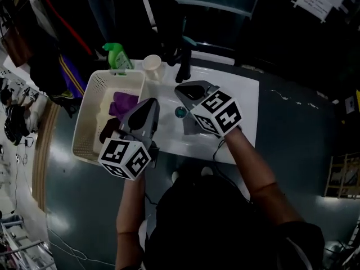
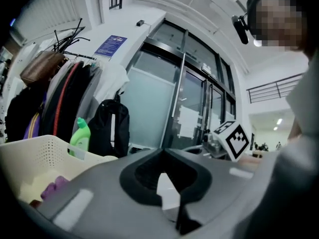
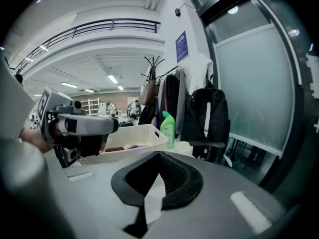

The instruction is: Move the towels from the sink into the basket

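Purple towel (image 1: 125, 102) and a dark towel (image 1: 108, 129) lie inside the cream basket (image 1: 90, 103), just beside the white sink (image 1: 169, 134), where we see no cloth around the drain (image 1: 180, 112). Our left tool (image 1: 149, 103) hangs over the basket's wall next to the sink, and our right tool (image 1: 185, 91) over the sink. Both have their jaws pressed together and hold nothing. We judge that a careless swing may push the basket rim or tip the green bottle (image 1: 117, 58) behind it.

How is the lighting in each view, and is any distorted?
Head view: dim overall, only the white sink and basket stand out. Left gripper view: bright, curved by the wide lens, mosaic patch top right. Right gripper view: bright, equally curved.
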`<state>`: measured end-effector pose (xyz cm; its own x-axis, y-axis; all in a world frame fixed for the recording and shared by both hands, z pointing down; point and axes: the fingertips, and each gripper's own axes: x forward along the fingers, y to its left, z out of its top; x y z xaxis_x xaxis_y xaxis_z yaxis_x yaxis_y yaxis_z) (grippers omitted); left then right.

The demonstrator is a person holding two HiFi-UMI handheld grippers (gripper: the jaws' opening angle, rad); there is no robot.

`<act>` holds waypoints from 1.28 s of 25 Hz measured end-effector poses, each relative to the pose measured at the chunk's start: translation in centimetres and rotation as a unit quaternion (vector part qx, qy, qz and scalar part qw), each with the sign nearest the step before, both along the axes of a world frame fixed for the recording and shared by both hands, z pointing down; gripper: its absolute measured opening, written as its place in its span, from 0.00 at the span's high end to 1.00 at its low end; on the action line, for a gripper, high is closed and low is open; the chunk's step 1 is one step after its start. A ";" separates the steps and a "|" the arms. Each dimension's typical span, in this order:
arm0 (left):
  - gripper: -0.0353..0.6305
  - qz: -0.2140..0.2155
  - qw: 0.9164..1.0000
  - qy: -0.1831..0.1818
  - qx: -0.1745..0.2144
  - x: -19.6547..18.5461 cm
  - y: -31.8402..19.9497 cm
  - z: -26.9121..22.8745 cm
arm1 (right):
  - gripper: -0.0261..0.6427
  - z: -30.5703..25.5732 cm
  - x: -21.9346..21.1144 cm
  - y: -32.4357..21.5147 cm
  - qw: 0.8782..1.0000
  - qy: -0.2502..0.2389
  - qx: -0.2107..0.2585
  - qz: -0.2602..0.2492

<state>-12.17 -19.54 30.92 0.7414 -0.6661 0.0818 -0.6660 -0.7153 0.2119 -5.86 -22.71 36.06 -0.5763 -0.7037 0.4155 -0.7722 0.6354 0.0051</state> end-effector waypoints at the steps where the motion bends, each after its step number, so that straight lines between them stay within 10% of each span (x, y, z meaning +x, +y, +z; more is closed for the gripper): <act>1: 0.93 0.010 1.000 -0.001 0.000 0.9 0.2 0.1 | 0.97 0.3 0.9 0.2 1.000 -0.001 -0.003 0.009; 13: 0.93 0.096 0.994 -0.018 -0.051 9.5 1.4 5.4 | 0.97 5.8 9.0 2.6 0.994 -0.009 -0.061 0.095; 32: 0.93 0.094 0.983 -0.072 -0.139 11.7 0.8 16.7 | 0.97 17.7 11.6 5.1 0.975 -0.008 -0.186 0.122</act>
<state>-0.44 -18.74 47.66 0.8169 -0.4555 0.3537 -0.5647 -0.7563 0.3303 5.71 -17.63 53.74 -0.4190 -0.6233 0.6603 -0.8987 0.3884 -0.2036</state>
